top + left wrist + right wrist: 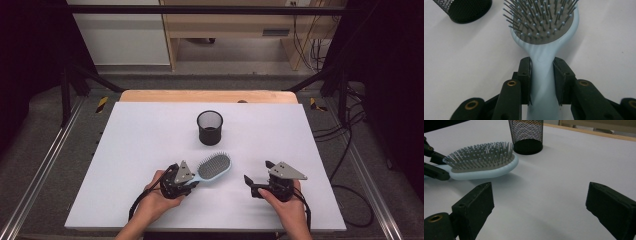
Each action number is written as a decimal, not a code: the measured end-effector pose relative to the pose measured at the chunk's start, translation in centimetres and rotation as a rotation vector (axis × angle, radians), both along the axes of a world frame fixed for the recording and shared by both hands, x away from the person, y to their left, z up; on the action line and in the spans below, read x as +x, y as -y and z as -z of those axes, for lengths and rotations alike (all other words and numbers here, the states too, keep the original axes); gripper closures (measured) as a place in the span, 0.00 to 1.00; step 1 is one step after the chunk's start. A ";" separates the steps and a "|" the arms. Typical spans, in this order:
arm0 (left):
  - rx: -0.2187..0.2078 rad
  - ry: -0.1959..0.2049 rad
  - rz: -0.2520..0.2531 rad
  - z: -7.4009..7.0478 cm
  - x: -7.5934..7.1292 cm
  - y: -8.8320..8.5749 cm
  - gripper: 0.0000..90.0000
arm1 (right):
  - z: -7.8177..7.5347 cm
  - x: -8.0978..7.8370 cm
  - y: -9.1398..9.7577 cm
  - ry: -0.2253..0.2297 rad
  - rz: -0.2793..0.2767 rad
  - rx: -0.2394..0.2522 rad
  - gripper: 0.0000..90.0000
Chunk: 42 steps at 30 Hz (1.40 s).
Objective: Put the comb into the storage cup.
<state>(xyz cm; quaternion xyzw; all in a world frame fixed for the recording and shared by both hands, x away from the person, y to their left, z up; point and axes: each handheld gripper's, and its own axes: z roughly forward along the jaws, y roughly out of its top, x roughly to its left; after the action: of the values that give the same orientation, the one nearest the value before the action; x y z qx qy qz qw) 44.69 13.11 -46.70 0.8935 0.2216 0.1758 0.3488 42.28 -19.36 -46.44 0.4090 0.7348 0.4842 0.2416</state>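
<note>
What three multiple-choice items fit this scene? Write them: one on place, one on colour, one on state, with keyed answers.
1. Where does the mesh cup stand?
A. Beyond the hairbrush
B. Beside the right hand
C. Off the table

2. What colour is the hairbrush body?
A. Red
B. Light blue
C. Black

3. How do the right tongs stand?
A. Shut on the cup
B. Shut on the brush
C. Open, holding nothing

Answers: 1 A, the cup sits farther up the table; 2 B, handle and rim are pale blue; 3 C, their jaws stand wide apart, while the left tongs clamp the handle.
</note>
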 end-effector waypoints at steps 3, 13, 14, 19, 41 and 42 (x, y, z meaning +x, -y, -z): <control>-0.008 0.020 -0.001 0.0 0.1 0.2 0.77 | -0.1 0.0 -0.5 -0.003 -0.015 0.017 0.09; -0.077 0.066 -0.041 -0.9 0.3 0.5 0.77 | -0.8 0.4 -4.1 -0.082 -0.093 0.183 0.08; -0.081 0.068 -0.039 -1.0 0.3 0.5 0.77 | -0.8 0.4 -4.1 -0.082 -0.093 0.183 0.08; -0.111 0.098 -0.048 -2.0 0.3 0.9 0.77 | -1.4 1.3 -5.0 -0.100 -0.093 0.286 0.07; -0.233 0.238 -0.099 -5.9 0.3 2.9 0.77 | -6.1 5.4 -7.7 -0.130 -0.086 0.551 0.10; -0.232 0.243 -0.099 -5.9 0.3 2.9 0.77 | -6.1 5.5 -7.7 -0.135 -0.083 0.558 0.10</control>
<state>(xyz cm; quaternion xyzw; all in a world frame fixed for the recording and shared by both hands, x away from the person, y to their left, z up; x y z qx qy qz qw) 44.99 10.19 -40.77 0.8076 0.2405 0.2726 0.4644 47.74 -11.69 -40.34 0.4604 0.6038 0.6488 0.0501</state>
